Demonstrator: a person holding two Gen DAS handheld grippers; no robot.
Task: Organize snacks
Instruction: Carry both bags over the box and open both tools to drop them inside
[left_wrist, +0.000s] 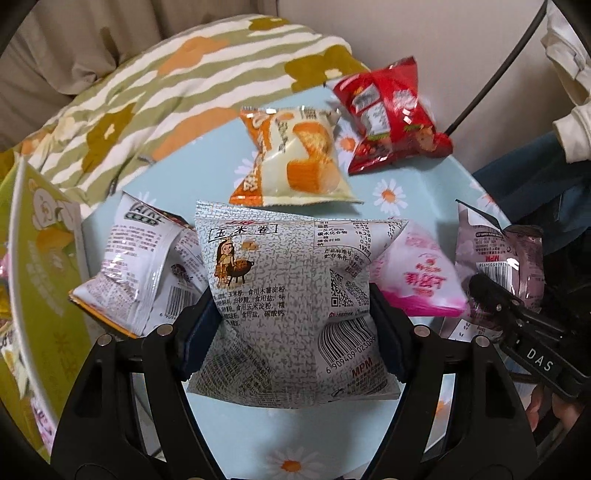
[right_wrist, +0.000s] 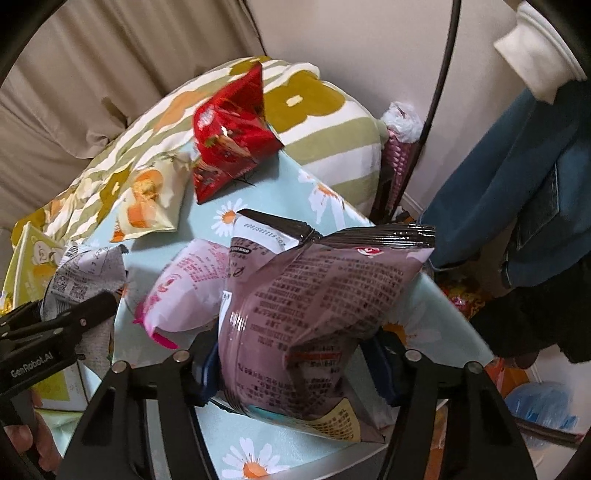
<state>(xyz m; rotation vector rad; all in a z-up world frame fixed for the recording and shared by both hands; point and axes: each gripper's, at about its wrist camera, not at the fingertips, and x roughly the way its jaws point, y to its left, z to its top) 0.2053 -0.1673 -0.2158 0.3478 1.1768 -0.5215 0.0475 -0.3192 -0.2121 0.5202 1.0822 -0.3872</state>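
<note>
With the left gripper (left_wrist: 295, 306) clamped on a grey snack bag (left_wrist: 291, 295) just above the daisy-print table (left_wrist: 406, 184) and the right gripper (right_wrist: 291, 354) pinching a mauve bag (right_wrist: 317, 314) near that table's edge, either puffy, slick pack may slip free.

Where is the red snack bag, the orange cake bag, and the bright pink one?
Red snack bag (left_wrist: 388, 114): left wrist view, middle.
Orange cake bag (left_wrist: 295, 155): left wrist view, middle.
Pink bag (right_wrist: 184, 291): right wrist view, front.
</note>
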